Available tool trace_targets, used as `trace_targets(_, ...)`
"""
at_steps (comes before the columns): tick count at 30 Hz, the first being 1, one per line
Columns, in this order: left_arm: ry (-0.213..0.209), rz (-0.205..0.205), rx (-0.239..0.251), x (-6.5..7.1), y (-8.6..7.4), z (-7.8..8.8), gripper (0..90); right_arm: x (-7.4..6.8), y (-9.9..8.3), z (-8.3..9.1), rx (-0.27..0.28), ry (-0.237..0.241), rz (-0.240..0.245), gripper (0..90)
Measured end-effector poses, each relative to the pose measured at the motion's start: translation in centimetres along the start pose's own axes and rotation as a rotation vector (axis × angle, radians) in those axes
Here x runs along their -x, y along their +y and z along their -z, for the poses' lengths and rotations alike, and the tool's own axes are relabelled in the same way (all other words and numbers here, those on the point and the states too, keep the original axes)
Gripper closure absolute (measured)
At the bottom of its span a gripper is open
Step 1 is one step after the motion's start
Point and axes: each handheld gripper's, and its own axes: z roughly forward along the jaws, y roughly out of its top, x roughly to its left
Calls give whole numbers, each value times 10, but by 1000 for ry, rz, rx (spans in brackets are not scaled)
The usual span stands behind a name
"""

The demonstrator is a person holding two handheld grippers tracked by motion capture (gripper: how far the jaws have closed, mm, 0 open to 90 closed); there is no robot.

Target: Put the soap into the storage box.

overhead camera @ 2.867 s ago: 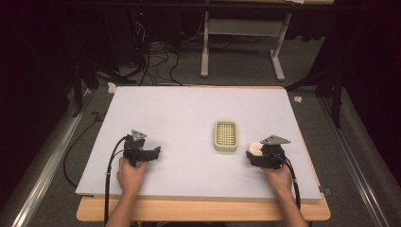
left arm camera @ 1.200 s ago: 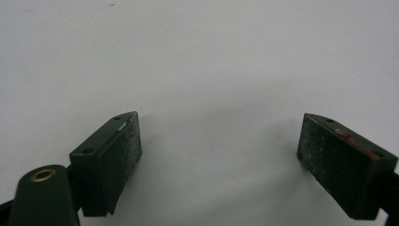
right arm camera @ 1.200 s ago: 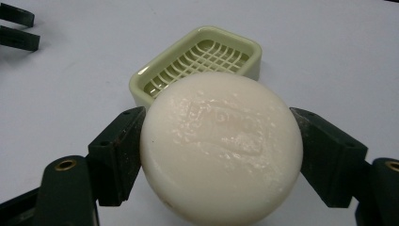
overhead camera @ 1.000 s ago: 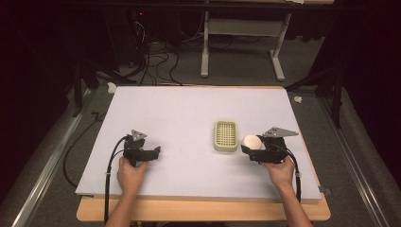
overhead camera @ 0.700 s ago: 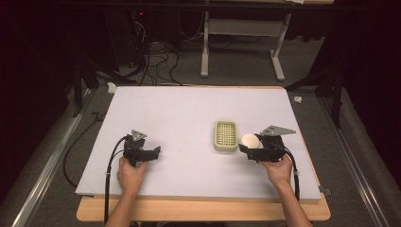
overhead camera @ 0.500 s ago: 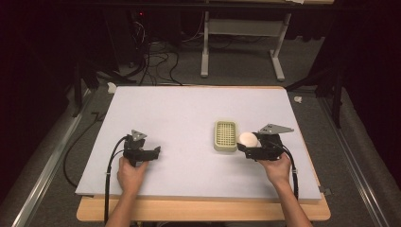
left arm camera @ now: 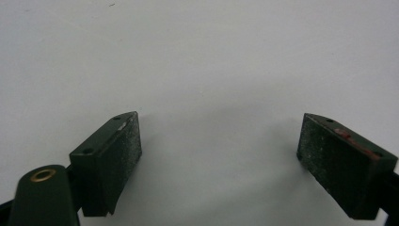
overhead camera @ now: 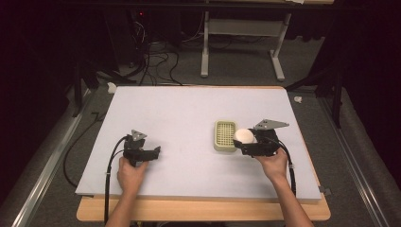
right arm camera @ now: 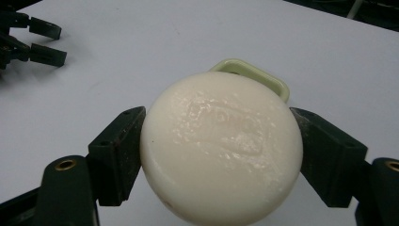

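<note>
right gripper point(overhead camera: 242, 144) | carried soap point(overhead camera: 244, 136) leftward | now at dish point(overhead camera: 224, 135)

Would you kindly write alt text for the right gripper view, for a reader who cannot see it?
A round white soap bar is clamped between the right gripper's two black jaws, close to the camera. Behind it, the rim of a pale green soap dish peeks out on the white table. The left gripper sits open at the upper left.
</note>
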Motion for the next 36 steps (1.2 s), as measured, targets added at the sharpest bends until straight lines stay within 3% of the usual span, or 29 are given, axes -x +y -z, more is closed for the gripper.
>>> trace_targets(36,-1,0,0,0,0,0,146,0,22,-34,-61,-1,17,238)
